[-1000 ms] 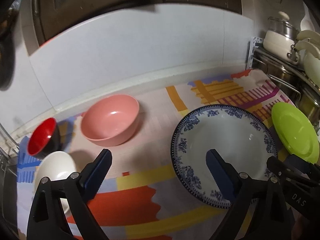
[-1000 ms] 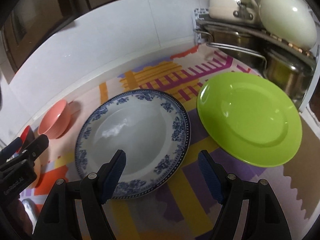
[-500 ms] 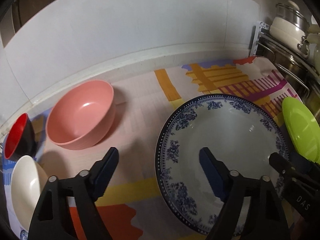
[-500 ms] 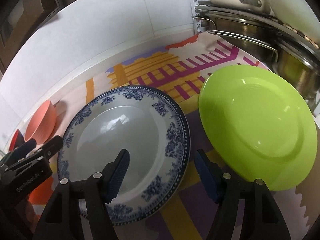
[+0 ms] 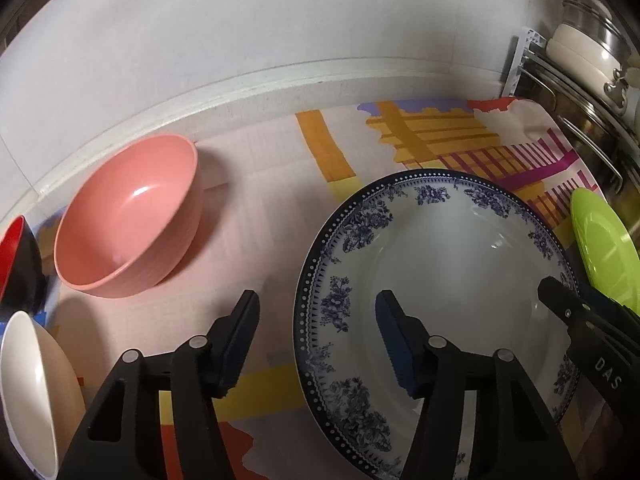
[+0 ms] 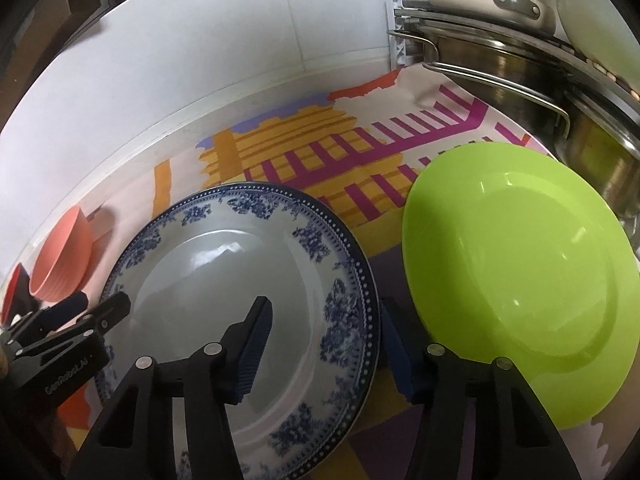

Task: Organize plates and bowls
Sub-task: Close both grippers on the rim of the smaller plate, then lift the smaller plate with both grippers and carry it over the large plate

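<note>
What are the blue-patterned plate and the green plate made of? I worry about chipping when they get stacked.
The blue-patterned plate looks like glazed ceramic: glossy white face, sharp reflections, printed floral rim. The green plate looks like plastic or melamine: uniform bright colour, softer sheen. Neither is certain from looks alone.

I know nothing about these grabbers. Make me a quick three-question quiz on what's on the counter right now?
1. True or false: the left gripper has its jaws on either side of the blue-patterned plate's rim.
2. Which bowl sits nearest the wall: pink, red or white?
3. What lies just right of the patterned plate?

Key: 1 true, with jaws closing. 2 the pink bowl. 3 the green plate.
</note>
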The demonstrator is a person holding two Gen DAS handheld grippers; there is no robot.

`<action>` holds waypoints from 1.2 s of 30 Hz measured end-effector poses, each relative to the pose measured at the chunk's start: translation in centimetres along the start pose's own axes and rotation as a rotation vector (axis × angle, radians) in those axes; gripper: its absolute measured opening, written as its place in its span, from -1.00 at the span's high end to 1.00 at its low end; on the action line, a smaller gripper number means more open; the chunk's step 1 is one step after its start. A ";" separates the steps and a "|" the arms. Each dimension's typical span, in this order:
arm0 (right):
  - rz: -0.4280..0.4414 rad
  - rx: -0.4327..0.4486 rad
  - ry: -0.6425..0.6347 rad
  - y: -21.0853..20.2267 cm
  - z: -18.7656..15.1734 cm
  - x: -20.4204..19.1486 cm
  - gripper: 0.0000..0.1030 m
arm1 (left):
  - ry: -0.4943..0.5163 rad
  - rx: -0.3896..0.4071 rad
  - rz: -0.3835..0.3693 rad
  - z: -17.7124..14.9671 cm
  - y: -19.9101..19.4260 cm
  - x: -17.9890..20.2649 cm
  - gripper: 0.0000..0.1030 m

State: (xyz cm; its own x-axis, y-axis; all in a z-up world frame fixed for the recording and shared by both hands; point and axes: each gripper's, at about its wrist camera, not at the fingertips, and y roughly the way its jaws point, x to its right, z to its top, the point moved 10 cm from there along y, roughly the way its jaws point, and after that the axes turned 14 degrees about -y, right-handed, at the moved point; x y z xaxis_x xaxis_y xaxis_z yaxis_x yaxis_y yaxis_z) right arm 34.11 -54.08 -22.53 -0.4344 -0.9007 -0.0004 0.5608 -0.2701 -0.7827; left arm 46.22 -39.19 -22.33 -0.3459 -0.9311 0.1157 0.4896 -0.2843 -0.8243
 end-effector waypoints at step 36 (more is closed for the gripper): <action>-0.045 0.000 -0.149 -1.8 0.2 -1.7 0.28 | 0.024 0.020 0.042 -1.5 -2.9 -1.4 0.32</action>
State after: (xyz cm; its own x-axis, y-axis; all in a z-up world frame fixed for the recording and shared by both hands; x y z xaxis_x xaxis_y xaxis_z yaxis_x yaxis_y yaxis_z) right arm 33.97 -52.12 -20.98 -0.3497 -0.9282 0.1272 0.5429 -0.3114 -0.7799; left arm 44.09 -36.68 -20.88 -0.3434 -0.9367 0.0681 0.5200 -0.2501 -0.8167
